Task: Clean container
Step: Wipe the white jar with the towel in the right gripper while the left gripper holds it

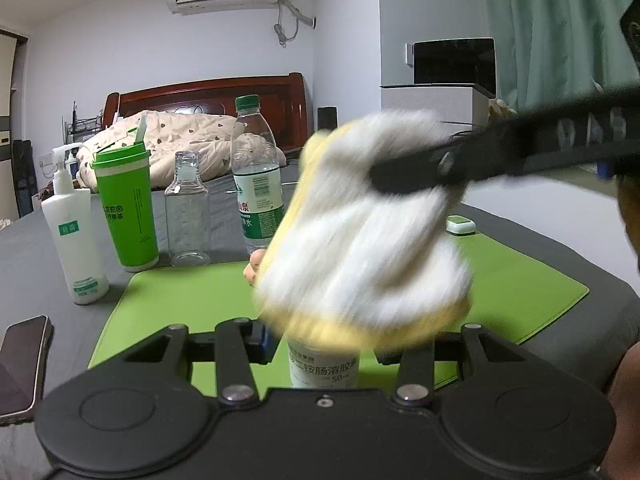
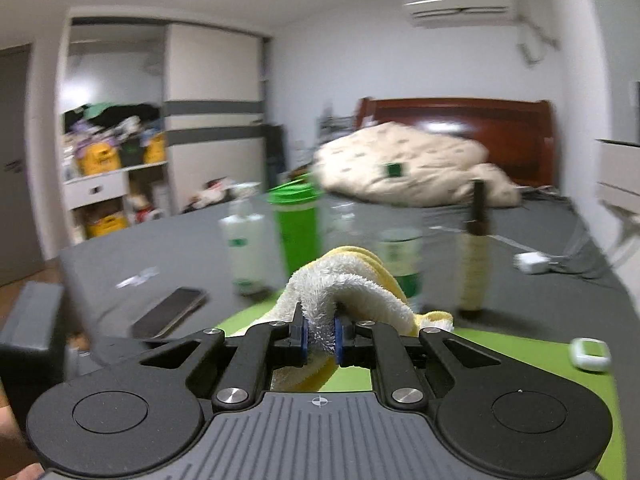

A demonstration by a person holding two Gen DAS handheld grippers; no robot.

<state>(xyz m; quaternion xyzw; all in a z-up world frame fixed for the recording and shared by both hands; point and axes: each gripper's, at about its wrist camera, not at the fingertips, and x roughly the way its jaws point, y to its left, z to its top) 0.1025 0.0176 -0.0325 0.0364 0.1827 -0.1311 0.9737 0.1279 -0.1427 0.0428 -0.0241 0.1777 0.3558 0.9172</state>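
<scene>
Left wrist view. The left gripper (image 1: 324, 346) holds a small white bottle (image 1: 324, 364) with printed Chinese text upright between its jaws, clamped on the bottle's sides, above the green mat (image 1: 516, 280). A white and yellow cloth (image 1: 360, 232), motion-blurred, sits over the bottle's top and hides its upper part. The right gripper (image 1: 416, 178) reaches in from the right edge, its black fingers pinching the cloth. On the grey table (image 1: 24, 248) behind the mat stand, left to right, a white spray bottle (image 1: 74, 236), a green lidded cup (image 1: 124, 208), an empty clear bottle (image 1: 187, 216) and a green-capped water bottle (image 1: 256, 172). A smartphone (image 1: 22, 364) lies at the left edge, and a small white case (image 1: 460, 225) rests near the mat's far right side. A bed with a rumpled quilt (image 1: 176, 144) stands beyond.

Right wrist view. The picture is blurred. The right gripper's jaws are clenched on a fold of the cloth (image 2: 352, 284), the blue pads (image 2: 305, 336) pressing it from both sides. The white bottle cannot be made out here. The green cup (image 2: 296, 224), spray bottle (image 2: 244, 248) and water bottle (image 2: 400, 260) stand behind the cloth; the smartphone (image 2: 168, 312) lies to the left.
</scene>
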